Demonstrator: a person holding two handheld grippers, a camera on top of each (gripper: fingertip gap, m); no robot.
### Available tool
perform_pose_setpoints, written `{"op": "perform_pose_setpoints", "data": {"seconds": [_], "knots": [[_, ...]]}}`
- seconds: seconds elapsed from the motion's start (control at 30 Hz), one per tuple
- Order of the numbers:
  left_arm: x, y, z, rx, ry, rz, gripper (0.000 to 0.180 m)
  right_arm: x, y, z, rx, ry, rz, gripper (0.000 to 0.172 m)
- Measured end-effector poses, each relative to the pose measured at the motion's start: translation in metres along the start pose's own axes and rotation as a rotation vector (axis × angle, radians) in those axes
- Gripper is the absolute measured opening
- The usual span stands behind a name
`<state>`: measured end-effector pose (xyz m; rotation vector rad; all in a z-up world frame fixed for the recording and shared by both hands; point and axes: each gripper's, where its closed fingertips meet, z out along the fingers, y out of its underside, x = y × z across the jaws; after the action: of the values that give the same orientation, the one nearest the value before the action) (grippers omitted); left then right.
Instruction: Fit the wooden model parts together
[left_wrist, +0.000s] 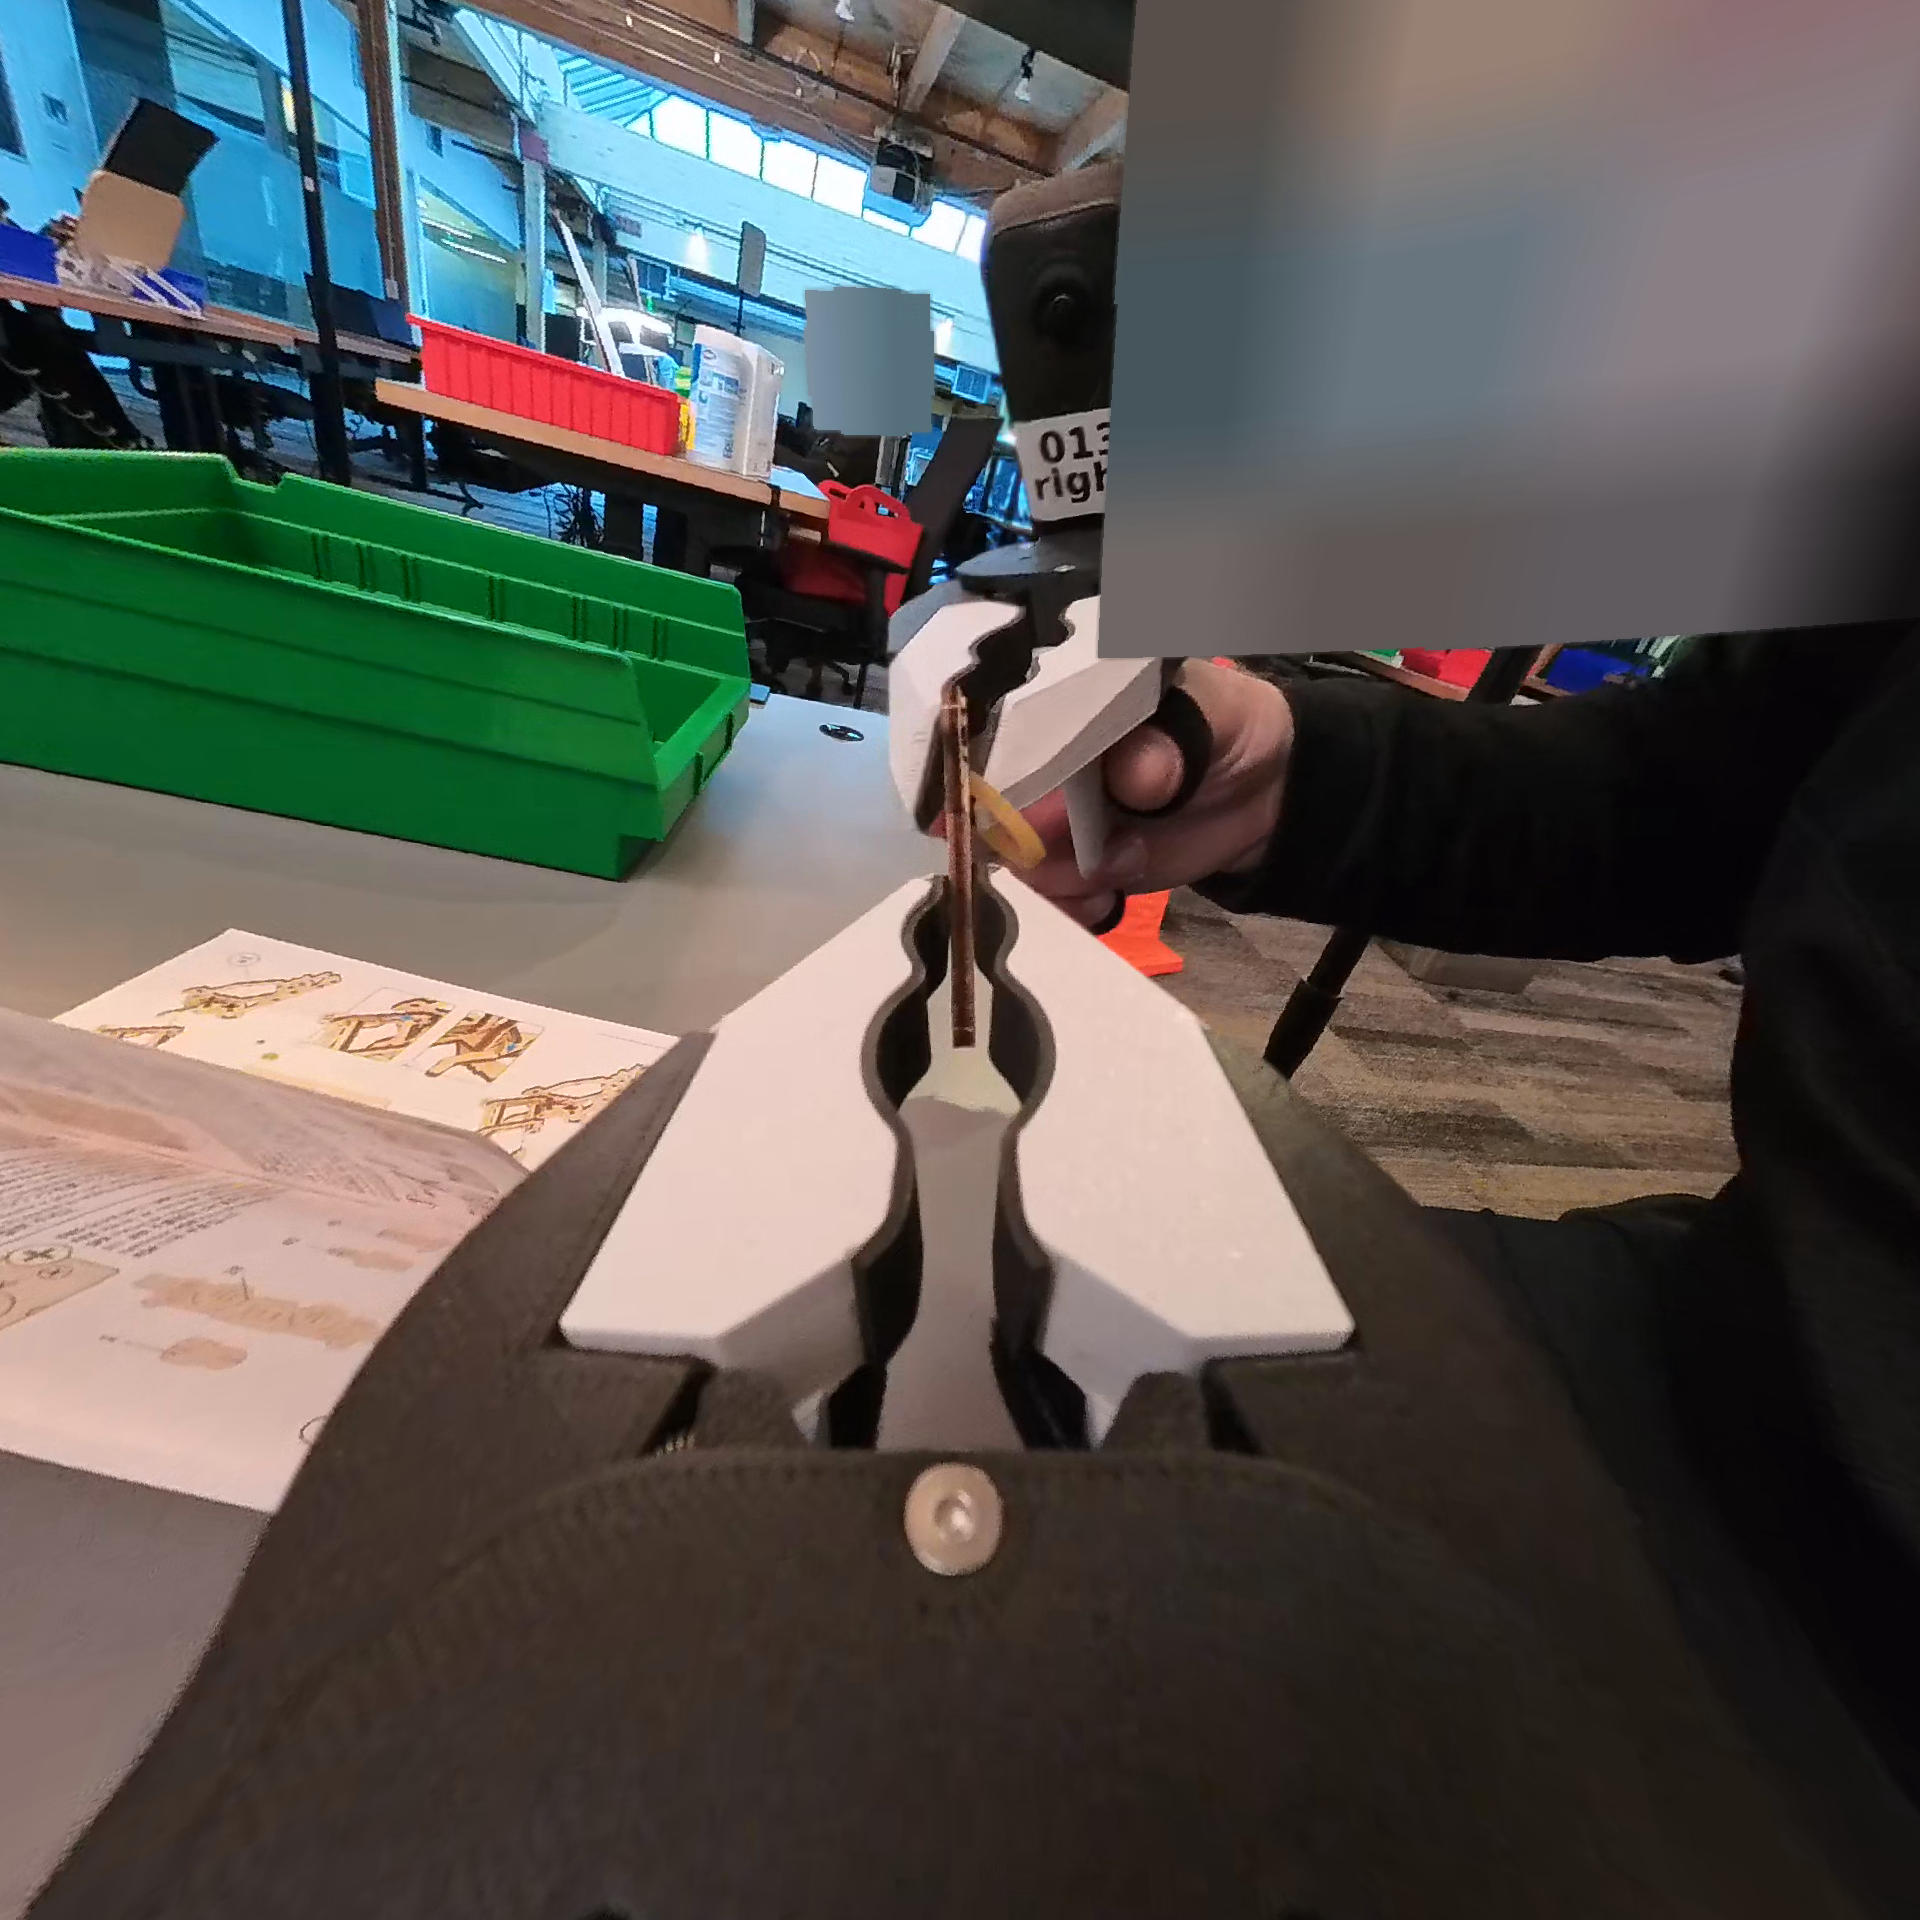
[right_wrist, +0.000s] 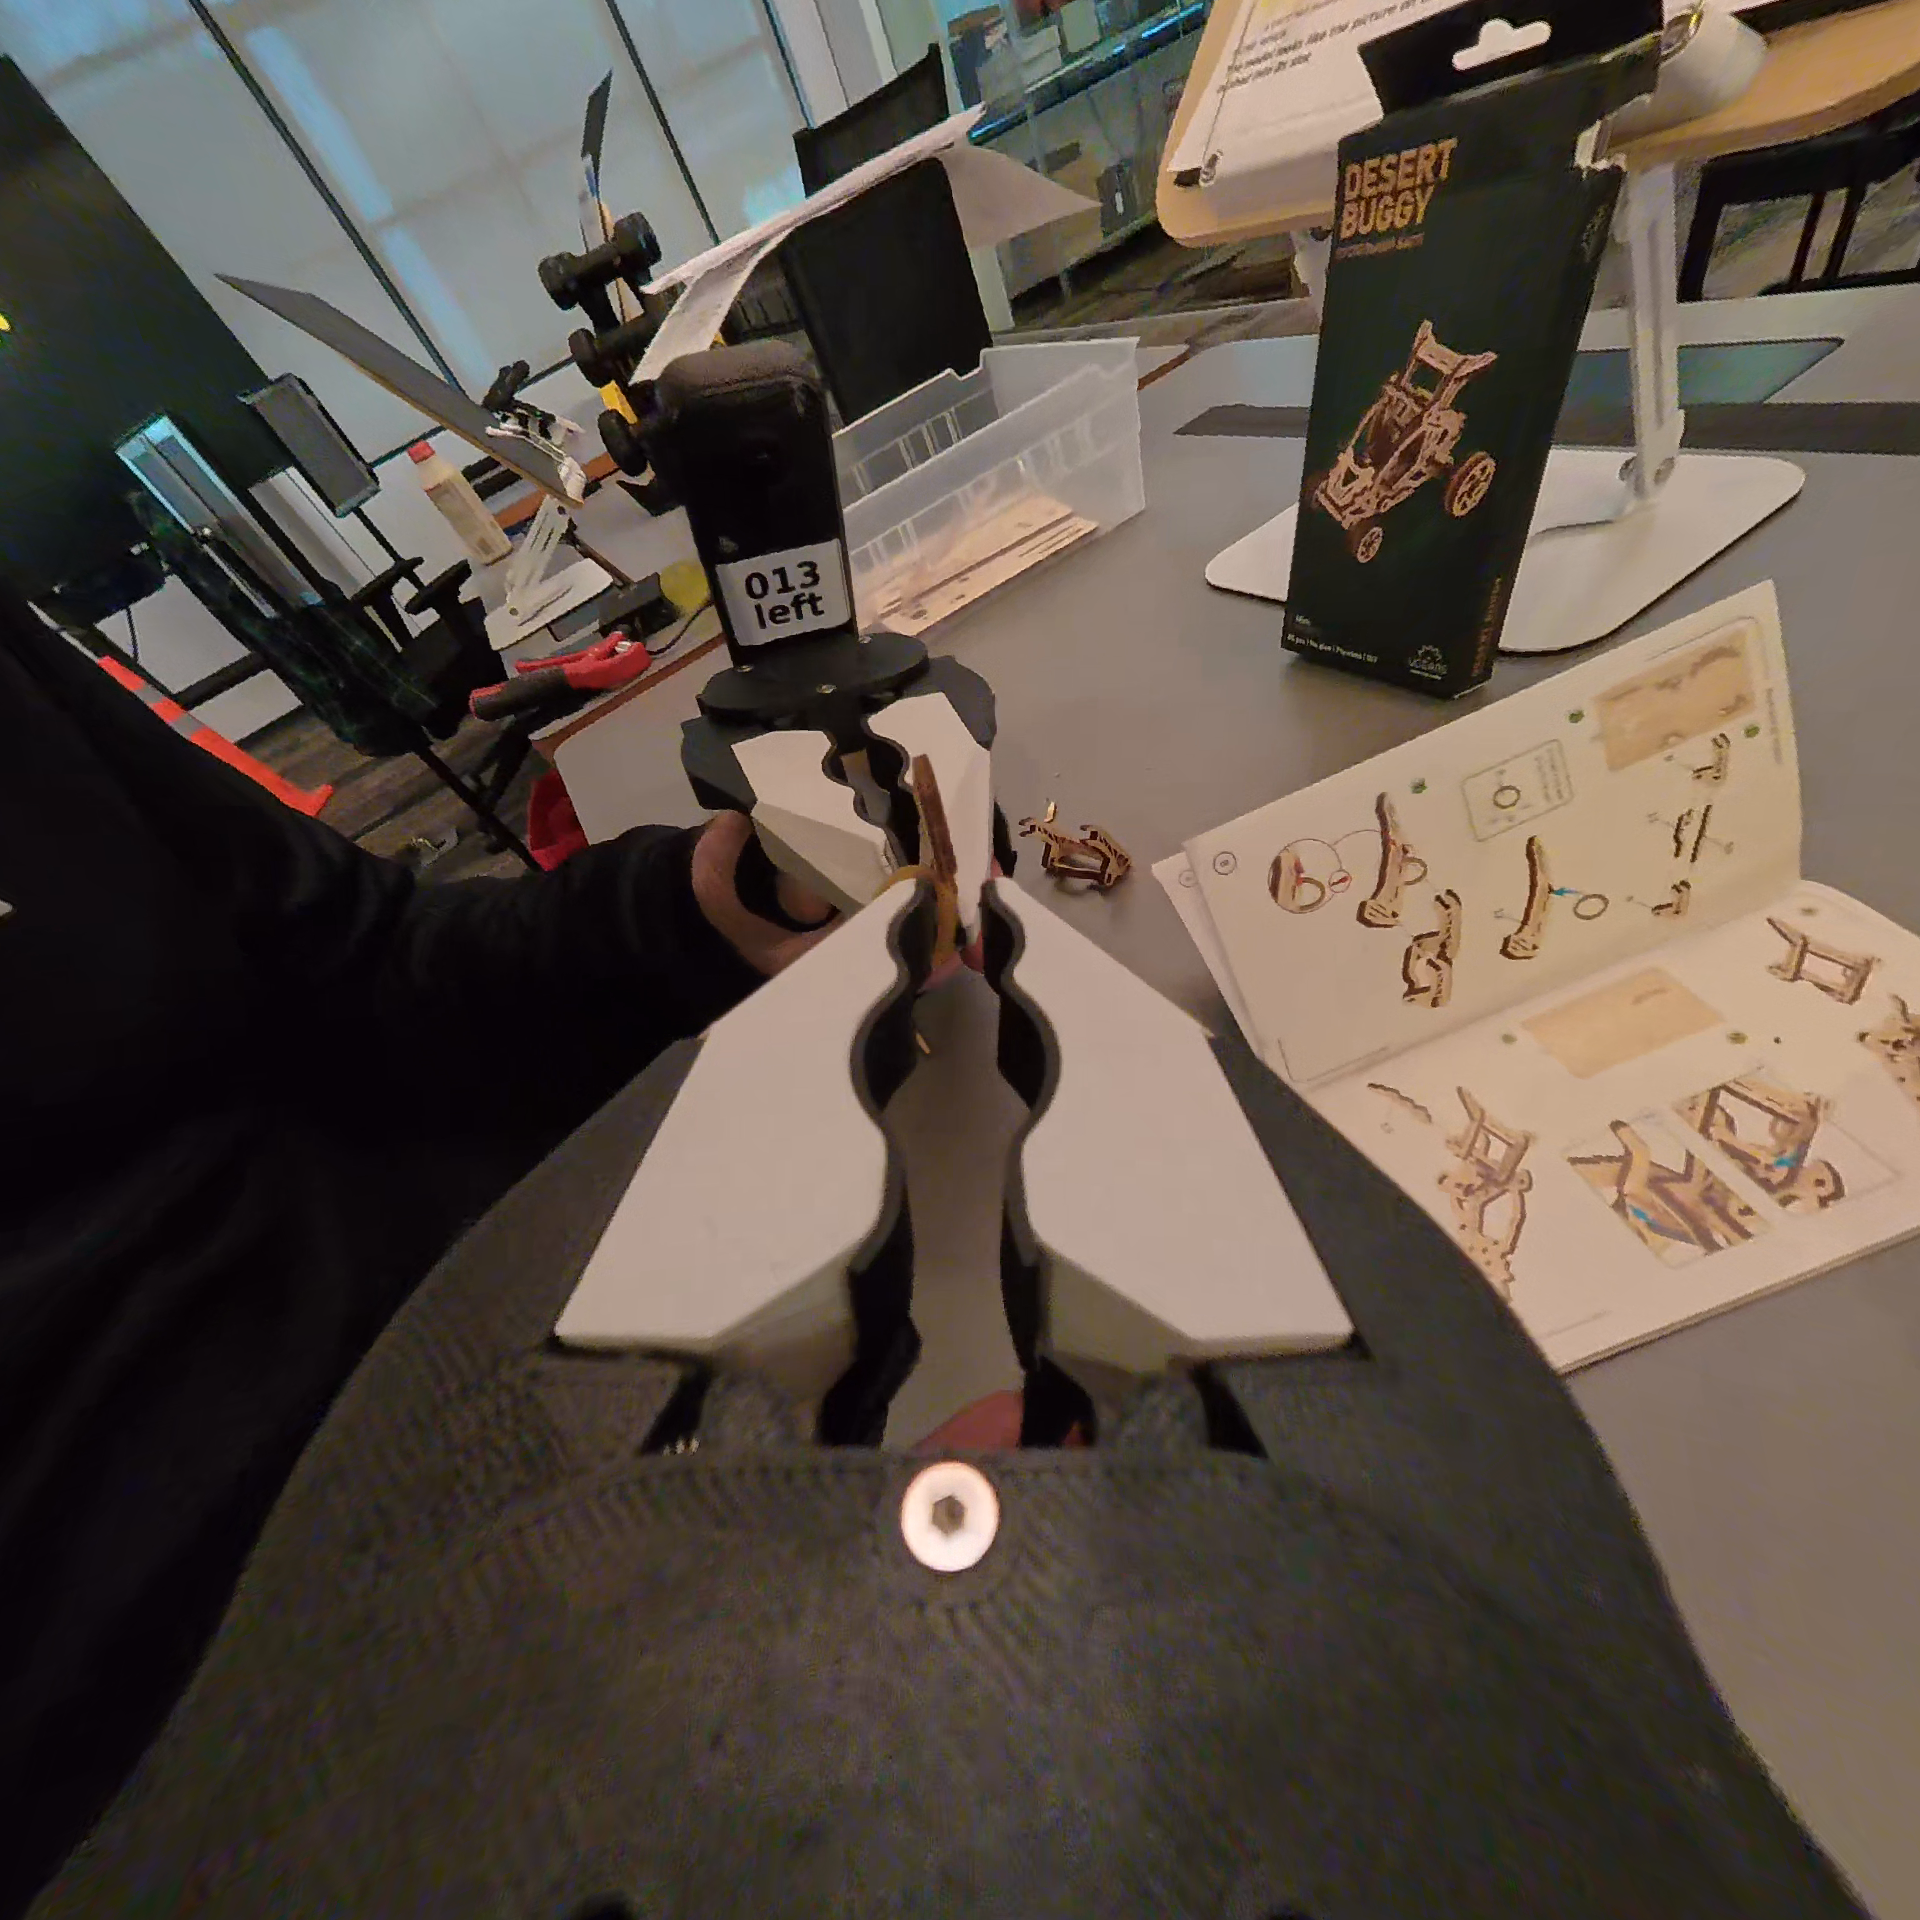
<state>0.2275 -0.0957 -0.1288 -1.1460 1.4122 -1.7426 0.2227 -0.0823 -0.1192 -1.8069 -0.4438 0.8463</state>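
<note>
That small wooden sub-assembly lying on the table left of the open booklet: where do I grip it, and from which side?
Probably from straight above, with the pads closing across the flat outer faces of the wooden sub-assembly near its middle. It sits low on the table, its ends look spindly, and the booklet lies close beside it, so a sideways approach looks cramped.

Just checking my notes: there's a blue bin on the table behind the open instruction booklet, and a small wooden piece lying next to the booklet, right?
Not quite: the bin is green, not blue, as the left wrist view shows. The rest stands: open instruction booklet, small wooden piece beside it.
</note>
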Motion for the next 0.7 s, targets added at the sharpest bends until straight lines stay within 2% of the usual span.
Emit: {"op": "perform_pose_setpoints", "data": {"seconds": [0.17, 0.7], "knots": [[0.0008, 0.0016, 0.0005, -0.005, 0.017, -0.022, 0.002, -0.0024, 0.0017, -0.0002, -0.005, -0.048, 0.042, 0.001], [0.0083, 0.0005, 0.0014, 0.0, 0.063, -0.028, 0.001, -0.0088, 0.0051, -0.0049, -0.045, -0.171, 0.194, 0.003]]}}
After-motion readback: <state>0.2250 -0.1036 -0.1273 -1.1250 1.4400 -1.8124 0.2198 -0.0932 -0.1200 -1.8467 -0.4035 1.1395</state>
